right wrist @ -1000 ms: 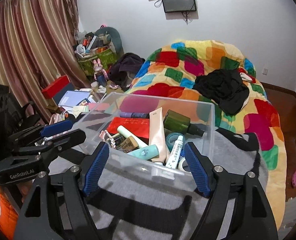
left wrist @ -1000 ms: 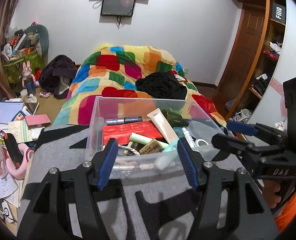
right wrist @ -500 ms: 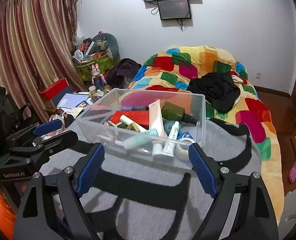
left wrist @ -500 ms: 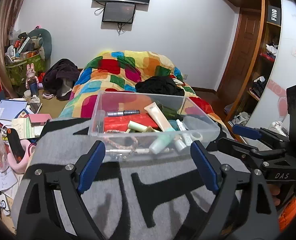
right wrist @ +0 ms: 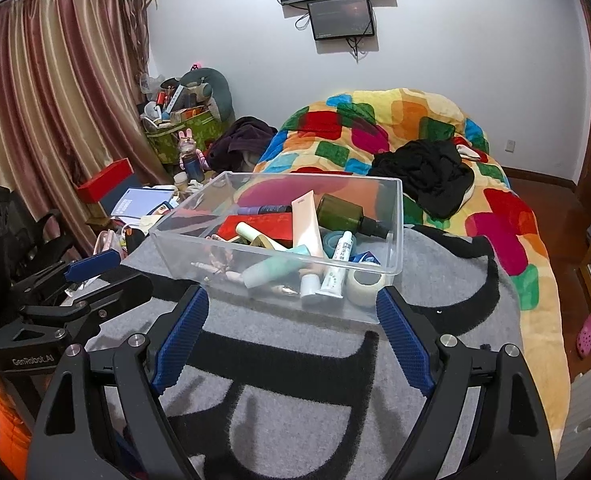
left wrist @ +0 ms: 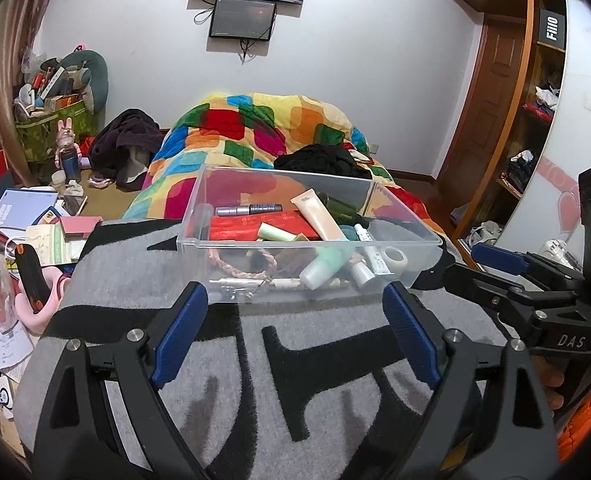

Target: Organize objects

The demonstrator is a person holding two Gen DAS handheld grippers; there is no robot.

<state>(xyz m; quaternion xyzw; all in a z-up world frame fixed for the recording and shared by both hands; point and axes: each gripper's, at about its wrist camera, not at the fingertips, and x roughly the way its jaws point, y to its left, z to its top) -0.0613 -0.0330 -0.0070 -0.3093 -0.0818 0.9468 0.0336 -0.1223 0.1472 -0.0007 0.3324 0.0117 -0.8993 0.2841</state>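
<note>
1. I see both grippers in black, the left gripper (left wrist: 293, 304) and the right gripper (right wrist: 291, 308), each with ribbed blue pads (left wrist: 179, 336).
2. The blanket (left wrist: 335, 380) under them is grey with broad black shapes.
3. The bin (left wrist: 407, 240) is clear plastic.
4. Inside it I make out a red packet (left wrist: 255, 226), a peach tube (left wrist: 315, 216), a mint-green bottle (right wrist: 275, 270), a dark olive bottle (right wrist: 343, 214) and a white tube (right wrist: 337, 266) with green print.
5. The quilt (right wrist: 395, 120) is yellow with red, green, blue, orange and magenta blocks.
6. The curtains (right wrist: 47, 112) are striped maroon and gold.
7. The wall (left wrist: 355, 60) is white.
</note>
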